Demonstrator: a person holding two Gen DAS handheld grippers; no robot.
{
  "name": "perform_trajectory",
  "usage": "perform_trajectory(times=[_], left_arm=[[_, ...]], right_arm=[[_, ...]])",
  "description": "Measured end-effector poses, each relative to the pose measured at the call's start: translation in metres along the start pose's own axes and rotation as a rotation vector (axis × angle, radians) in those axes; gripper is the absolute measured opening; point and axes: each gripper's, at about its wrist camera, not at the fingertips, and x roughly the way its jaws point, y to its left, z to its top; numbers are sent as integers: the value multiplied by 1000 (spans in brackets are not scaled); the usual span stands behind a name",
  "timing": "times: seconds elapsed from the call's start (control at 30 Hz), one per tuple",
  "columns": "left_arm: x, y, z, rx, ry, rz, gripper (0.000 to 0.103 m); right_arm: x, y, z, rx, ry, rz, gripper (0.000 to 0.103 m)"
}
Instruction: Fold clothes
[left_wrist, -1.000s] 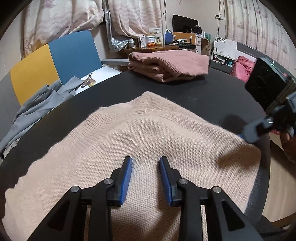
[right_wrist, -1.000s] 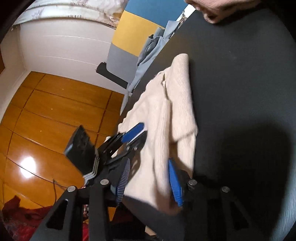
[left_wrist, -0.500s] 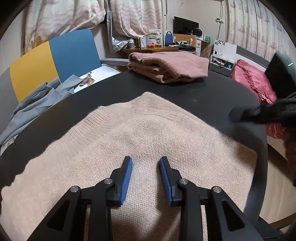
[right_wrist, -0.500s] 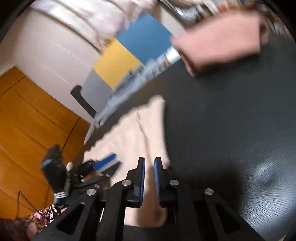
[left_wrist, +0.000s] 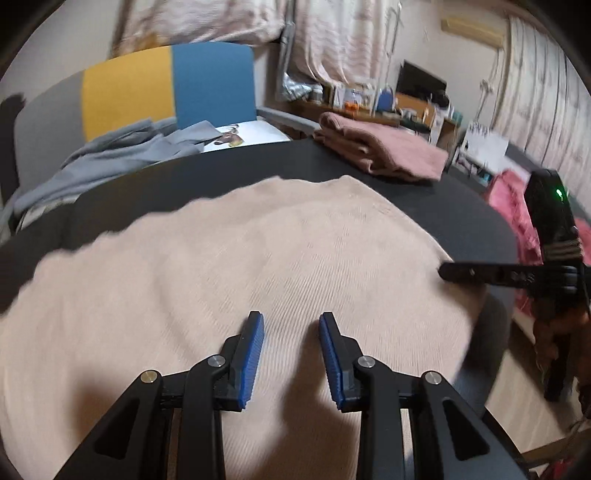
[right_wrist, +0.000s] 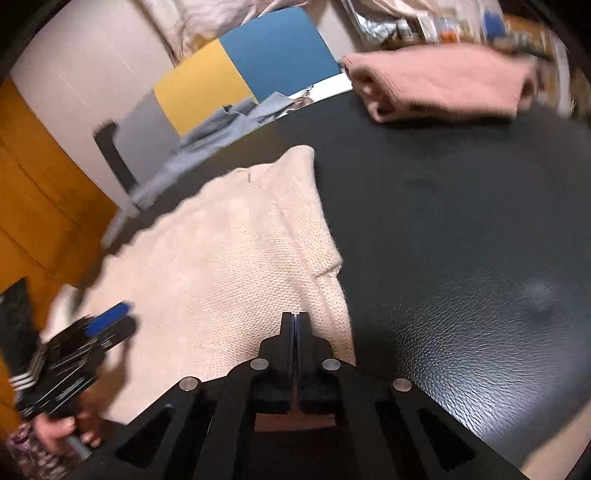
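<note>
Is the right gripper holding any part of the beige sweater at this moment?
No. The right gripper has its fingers pressed together with nothing between them, above the beige sweater lying flat on the black table.

left gripper: black plastic linkage arms, angular, with long cut-out slots near the base
left gripper fingers: black backs faced with ribbed blue pads
left gripper screws: round silver pivot pins, two on each side
right gripper: same black frame; two silver pins per side, slotted arms
right gripper, seen from the left wrist camera: thin black bar ahead of a black box-shaped body with a small green light and pale stripes
left gripper, seen from the right wrist camera: blurred black body, blue pad, pale stripes
clothing: dark patterned sleeve below the left hand
</note>
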Motion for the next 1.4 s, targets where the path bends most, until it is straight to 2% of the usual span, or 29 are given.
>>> perform_trajectory(times=[0.07, 0.13, 0.2, 0.33, 0.4, 0.47, 0.5, 0.57, 0.67, 0.7, 0.8, 0.87, 0.93, 1.07, 1.2, 1.3, 1.37, 1.4], left_arm=[[-18, 6, -11, -36, -33, -18, 31], [-38, 14, -21, -61, -72, -26, 31], [-59, 24, -32, -85, -109, -21, 31], [-98, 58, -59, -173, -157, 41, 31], [-120, 79, -75, -247, -182, 63, 31], [-140, 100, -90, -313, -200, 81, 31], [-150, 109, -97, -337, -209, 87, 31], [-171, 133, -109, -380, -229, 92, 31], [-194, 174, -127, -446, -243, 16, 31], [-197, 186, -131, -464, -229, -25, 31], [-180, 212, -135, -474, -111, -121, 31], [-165, 218, -137, -452, -45, -150, 30], [-152, 218, -137, -434, -11, -206, 30], [-136, 213, -133, -389, 12, -254, 30], [-130, 214, -134, -390, 43, -311, 28], [-134, 219, -135, -406, 71, -326, 23], [-137, 212, -138, -385, 90, -303, 21], [-142, 210, -143, -371, 97, -283, 13]], right_arm=[[-12, 39, 3, -128, -67, -6, 12], [-16, 80, 7, -256, -97, 66, 21], [-11, 120, 8, -376, -100, 97, 28], [21, 193, 3, -526, -44, 221, 28], [37, 214, -1, -544, -10, 273, 28], [56, 231, -7, -557, 28, 288, 28], [70, 237, -10, -566, 62, 254, 28], [95, 245, -15, -577, 104, 196, 28], [94, 244, -16, -579, 79, 192, 28], [93, 242, -15, -576, 87, 193, 28], [95, 239, -13, -563, 98, 204, 28], [95, 237, -13, -558, 97, 206, 28], [97, 241, -14, -561, 94, 201, 28], [97, 243, -13, -557, 97, 201, 28], [97, 242, -11, -544, 109, 208, 28], [97, 242, -10, -548, 115, 206, 28], [97, 244, -10, -552, 119, 201, 28], [97, 244, -9, -553, 121, 198, 29]])
